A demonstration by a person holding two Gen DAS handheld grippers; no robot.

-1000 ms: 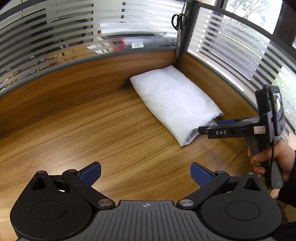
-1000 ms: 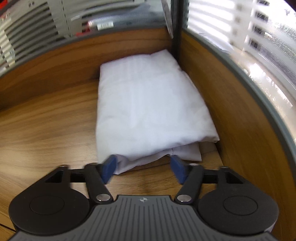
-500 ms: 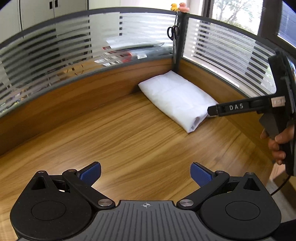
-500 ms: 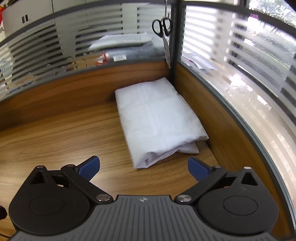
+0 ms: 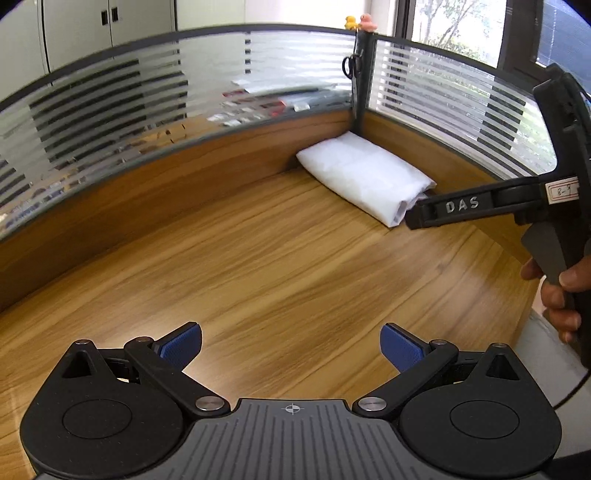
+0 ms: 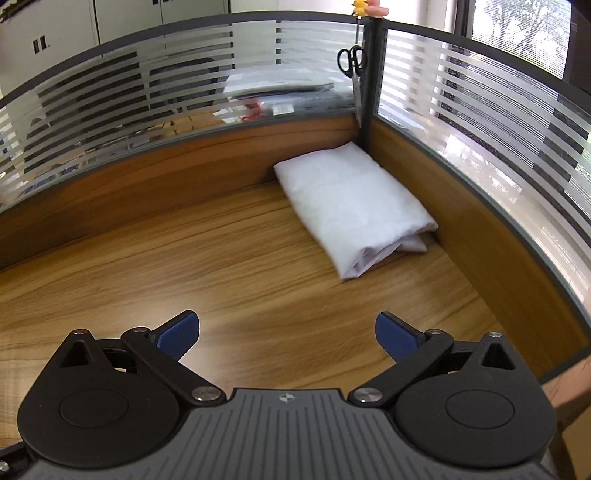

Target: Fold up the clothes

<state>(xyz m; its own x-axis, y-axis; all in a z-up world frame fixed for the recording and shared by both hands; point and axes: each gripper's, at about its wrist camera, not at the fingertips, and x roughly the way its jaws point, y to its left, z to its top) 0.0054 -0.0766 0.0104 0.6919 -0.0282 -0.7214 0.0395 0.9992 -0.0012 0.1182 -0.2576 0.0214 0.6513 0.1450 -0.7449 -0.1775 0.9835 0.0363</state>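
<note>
A folded white garment [image 5: 362, 177] [image 6: 351, 199] lies flat in the far right corner of the wooden desk [image 6: 221, 266], against both partition walls. My left gripper [image 5: 291, 339] is open over bare wood, far back from the garment, with nothing between its blue pads. My right gripper [image 6: 288, 330] is open at full width, also well short of the garment and holding nothing. In the left wrist view a black finger [image 5: 458, 206] of the right gripper, marked DAS, crosses in front of the garment's near end, held by a person's hand [image 5: 557, 295].
Wood-and-striped-glass partitions [image 6: 480, 122] close the desk at the back and right. Scissors [image 6: 351, 59] hang on the corner post, with small toy ducks [image 5: 356, 22] on top. The desk's right edge [image 5: 524, 325] drops off near the hand.
The right gripper's jaws, which stood narrow at the garment's near edge, have opened wide. Both grippers have drawn back and up from the garment, which stays in the corner.
</note>
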